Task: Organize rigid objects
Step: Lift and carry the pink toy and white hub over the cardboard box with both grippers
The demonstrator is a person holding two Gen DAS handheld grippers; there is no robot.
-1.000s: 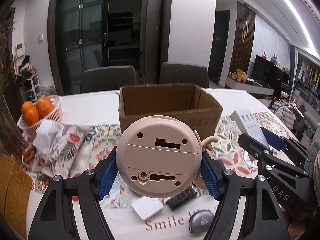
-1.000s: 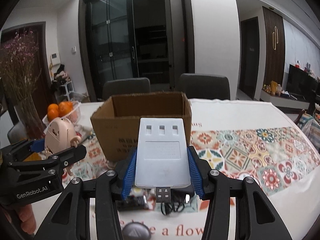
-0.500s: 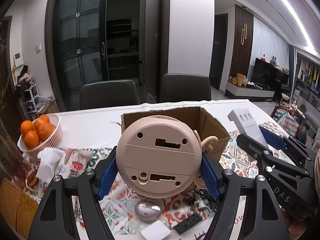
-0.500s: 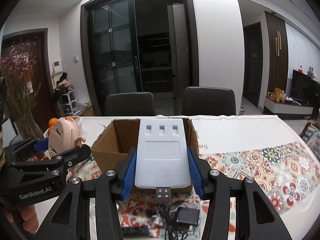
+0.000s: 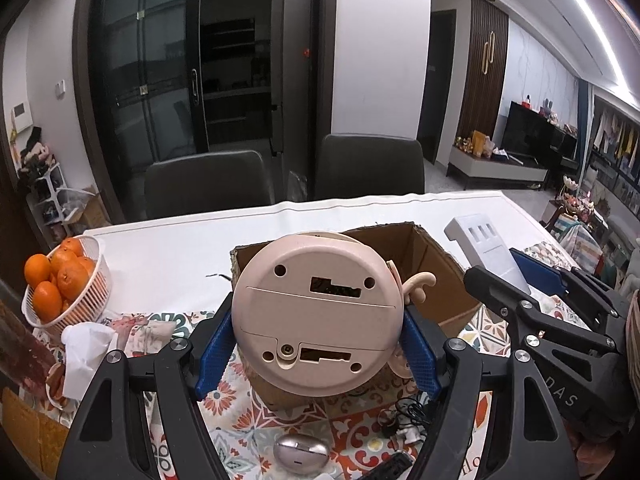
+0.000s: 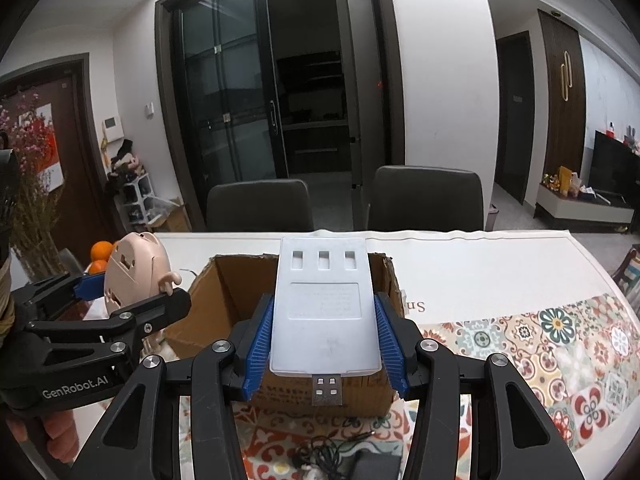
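Left gripper [image 5: 318, 344] fingers clamped on round beige toy [image 5: 318, 314], held above cardboard box [image 5: 444, 276] | right gripper [image 6: 325, 354] fingers clamped on white USB device [image 6: 326, 312], over box opening | box on counter [image 6: 500, 264], earbud case [image 5: 301, 450] nearby

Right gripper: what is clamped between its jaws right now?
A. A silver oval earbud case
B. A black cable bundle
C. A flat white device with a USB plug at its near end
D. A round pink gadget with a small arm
C: in the right wrist view the right gripper has its blue pads against both sides of the flat white device, whose USB plug points toward the camera.
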